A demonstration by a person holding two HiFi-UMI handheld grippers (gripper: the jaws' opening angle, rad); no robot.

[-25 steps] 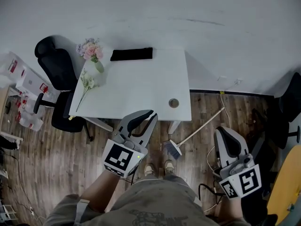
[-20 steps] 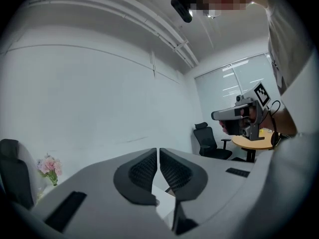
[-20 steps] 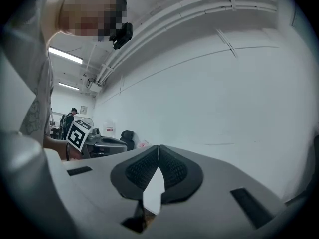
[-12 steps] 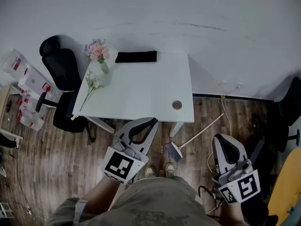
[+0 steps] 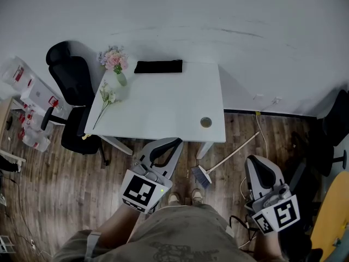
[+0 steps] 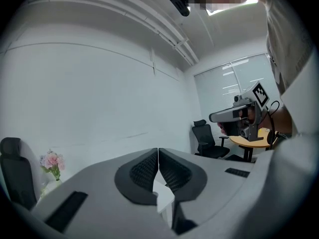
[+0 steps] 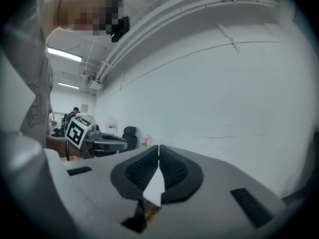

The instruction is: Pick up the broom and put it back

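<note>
Both sets of fingers are closed and empty right now; the left gripper (image 5: pixel 175 143) has its pads pressed flat together with nothing between them, and the right gripper (image 5: pixel 255 162) is the same.

The broom (image 5: pixel 200 175) is down on the wooden floor (image 5: pixel 82 184), between my two grippers and well below them; its head lies nearer my left fingers, and the handle (image 5: pixel 234 152) runs off ahead of my right fingers toward the wall.

What could go wrong, as I judge it: reaching down with the fingers closed would only knock the thin handle aside, so they must open first; gripping close to the head would leave the long handle free to swing; it could strike the desk leg (image 5: pixel 203 149) just beside the head, or hook the cable (image 5: pixel 262 132) near its far tip.

Around me: the white desk (image 5: pixel 163 108) sits ahead of my left fingers, carrying a vase of flowers (image 5: pixel 113 61) and a dark flat thing (image 5: pixel 158 66); an office chair (image 5: pixel 71 86) stands well off to their left; my shoes (image 5: pixel 185 197) are near the broom head.
</note>
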